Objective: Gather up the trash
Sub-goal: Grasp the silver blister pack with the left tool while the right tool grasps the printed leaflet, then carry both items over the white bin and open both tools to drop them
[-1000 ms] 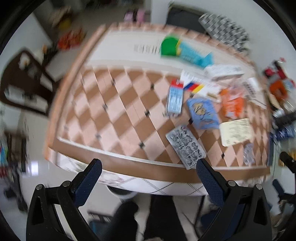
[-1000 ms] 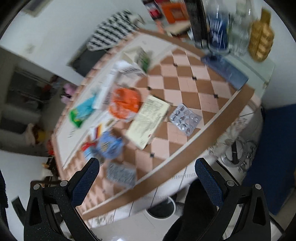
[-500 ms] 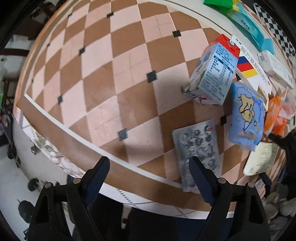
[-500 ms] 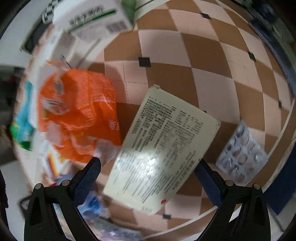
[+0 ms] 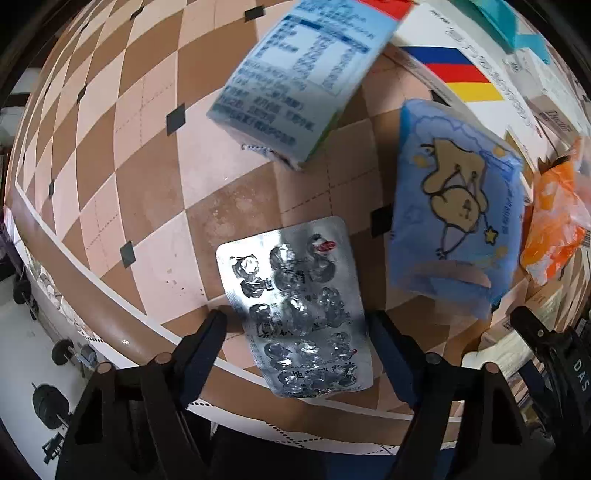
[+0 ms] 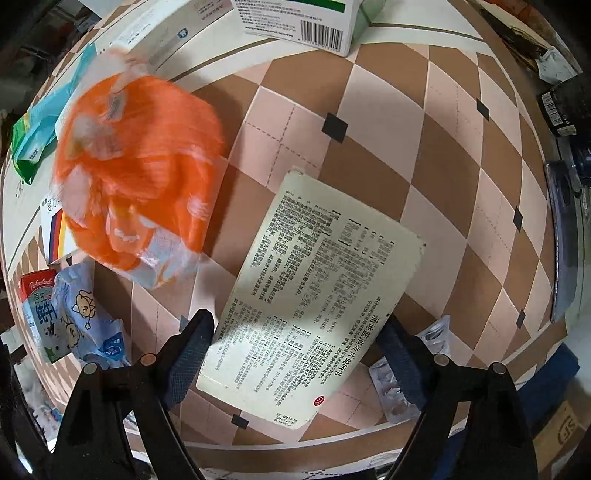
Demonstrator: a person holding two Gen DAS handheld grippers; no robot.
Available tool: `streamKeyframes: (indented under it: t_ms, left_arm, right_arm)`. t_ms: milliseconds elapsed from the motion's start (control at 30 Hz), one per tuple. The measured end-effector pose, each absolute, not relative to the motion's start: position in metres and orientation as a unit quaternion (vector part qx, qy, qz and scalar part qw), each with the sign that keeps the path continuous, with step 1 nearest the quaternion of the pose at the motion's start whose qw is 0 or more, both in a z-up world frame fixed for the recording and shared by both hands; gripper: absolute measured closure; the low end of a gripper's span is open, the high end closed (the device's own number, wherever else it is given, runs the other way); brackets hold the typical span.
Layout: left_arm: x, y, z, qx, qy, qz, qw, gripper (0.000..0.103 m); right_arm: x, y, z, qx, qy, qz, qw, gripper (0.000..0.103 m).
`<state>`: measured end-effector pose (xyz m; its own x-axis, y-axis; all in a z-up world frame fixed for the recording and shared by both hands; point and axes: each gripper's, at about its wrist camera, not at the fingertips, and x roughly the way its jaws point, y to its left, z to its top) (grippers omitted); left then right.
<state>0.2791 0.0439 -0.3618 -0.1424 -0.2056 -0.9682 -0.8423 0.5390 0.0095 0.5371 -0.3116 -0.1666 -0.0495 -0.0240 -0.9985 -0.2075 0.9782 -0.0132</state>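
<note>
A used silver blister pack (image 5: 301, 306) lies flat near the front edge of the checkered table (image 5: 147, 192). My left gripper (image 5: 299, 332) is open, its fingers on either side of the pack's lower half. A cream printed leaflet (image 6: 314, 295) lies flat on the table in the right wrist view. My right gripper (image 6: 299, 339) is open, its fingers straddling the leaflet's near end. An orange plastic bag (image 6: 136, 177) lies left of the leaflet; it also shows in the left wrist view (image 5: 554, 221).
A blue-and-white milk carton (image 5: 303, 74) and a blue cartoon tissue pack (image 5: 454, 210) lie beyond the blister pack. A white-and-green box (image 6: 295, 18) sits at the back. Another blister pack (image 6: 395, 387) lies by the right finger. The table's front edge is close below both grippers.
Both grippers have come down and closer to the table. The left now straddles the blister pack, the right straddles the leaflet. Both stay open.
</note>
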Motion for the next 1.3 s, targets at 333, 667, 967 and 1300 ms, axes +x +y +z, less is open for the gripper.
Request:
streamKeyframes:
  t_ms: [333, 667, 967, 1300]
  left_arm:
    - [0.301, 0.036, -0.315, -0.247, 0.730, 0.256, 0.583, 0.039]
    - [0.317, 0.027, -0.272, -0.337, 0.695, 0.285, 0.568, 0.037]
    - [0.313, -0.025, -0.194, -0.246, 0.688, 0.262, 0.630, 0.042]
    - [0.276, -0.073, -0.051, -0.168, 0.613, 0.239, 0.734, 0.042]
  right_arm:
    - [0.472, -0.275, -0.166, -0.160, 0.718, 0.129, 0.665, 0.014]
    - [0.425, -0.282, -0.185, -0.093, 0.724, 0.071, 0.680, 0.013]
    - [0.408, -0.301, -0.159, -0.110, 0.699, 0.074, 0.703, 0.026]
    - [0.290, -0.272, -0.087, -0.148, 0.602, 0.143, 0.771, 0.026]
